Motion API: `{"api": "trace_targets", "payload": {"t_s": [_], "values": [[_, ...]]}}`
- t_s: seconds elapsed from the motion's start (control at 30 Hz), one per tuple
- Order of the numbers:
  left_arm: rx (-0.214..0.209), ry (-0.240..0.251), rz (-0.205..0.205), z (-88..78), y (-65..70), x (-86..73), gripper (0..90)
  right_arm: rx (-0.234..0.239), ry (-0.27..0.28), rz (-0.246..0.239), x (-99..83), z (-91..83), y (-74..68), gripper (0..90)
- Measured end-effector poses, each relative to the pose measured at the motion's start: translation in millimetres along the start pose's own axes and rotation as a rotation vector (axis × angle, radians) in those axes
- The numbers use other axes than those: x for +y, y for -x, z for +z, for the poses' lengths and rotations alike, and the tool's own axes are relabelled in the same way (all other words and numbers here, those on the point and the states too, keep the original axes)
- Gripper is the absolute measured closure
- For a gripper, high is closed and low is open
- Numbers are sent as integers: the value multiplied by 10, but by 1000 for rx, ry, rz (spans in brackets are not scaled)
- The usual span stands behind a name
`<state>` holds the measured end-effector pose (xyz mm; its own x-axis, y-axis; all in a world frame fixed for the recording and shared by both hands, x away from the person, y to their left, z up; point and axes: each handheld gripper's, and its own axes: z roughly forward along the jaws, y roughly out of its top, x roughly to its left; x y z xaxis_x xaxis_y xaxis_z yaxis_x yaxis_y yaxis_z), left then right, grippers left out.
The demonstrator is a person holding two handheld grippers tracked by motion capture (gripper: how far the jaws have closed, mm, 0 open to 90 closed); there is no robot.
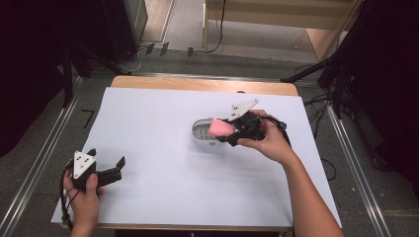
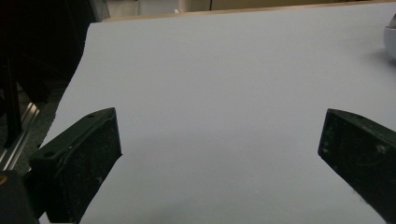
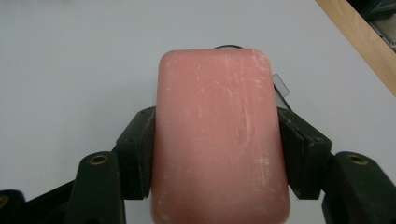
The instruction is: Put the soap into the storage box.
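While the right gripper [image 1: 231, 129] is clamped on the pink soap bar [image 3: 219, 135] just above the white soap dish [image 1: 202, 132] near the table's [image 1: 148, 123] far right, setting it down seems left; the left gripper [image 1: 106, 165] idles with jaws apart at the near left corner.

**No readable text**

No word, label, brand, number or sign can be read. The pink soap bar [image 3: 219, 140] carries only pale scuffs, and the white sheet on the counter [image 1: 163, 148] is blank.

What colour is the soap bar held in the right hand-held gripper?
Pink, with whitish scuffs; the soap bar shows best in the right gripper view.
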<state>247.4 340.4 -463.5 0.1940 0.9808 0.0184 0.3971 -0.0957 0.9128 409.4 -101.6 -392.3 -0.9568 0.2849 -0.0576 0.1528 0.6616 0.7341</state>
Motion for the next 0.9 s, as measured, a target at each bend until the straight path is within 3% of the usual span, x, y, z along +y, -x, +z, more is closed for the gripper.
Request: {"api": "trace_targets", "payload": {"t_s": [0.57,0.9], "values": [[0,0,1,-2,-1,0,0,63,-17,-93,160,204,171,386],[-3,0,-1,-4,-4,0,0,99,-44,-91,172,381,253,386]]}}
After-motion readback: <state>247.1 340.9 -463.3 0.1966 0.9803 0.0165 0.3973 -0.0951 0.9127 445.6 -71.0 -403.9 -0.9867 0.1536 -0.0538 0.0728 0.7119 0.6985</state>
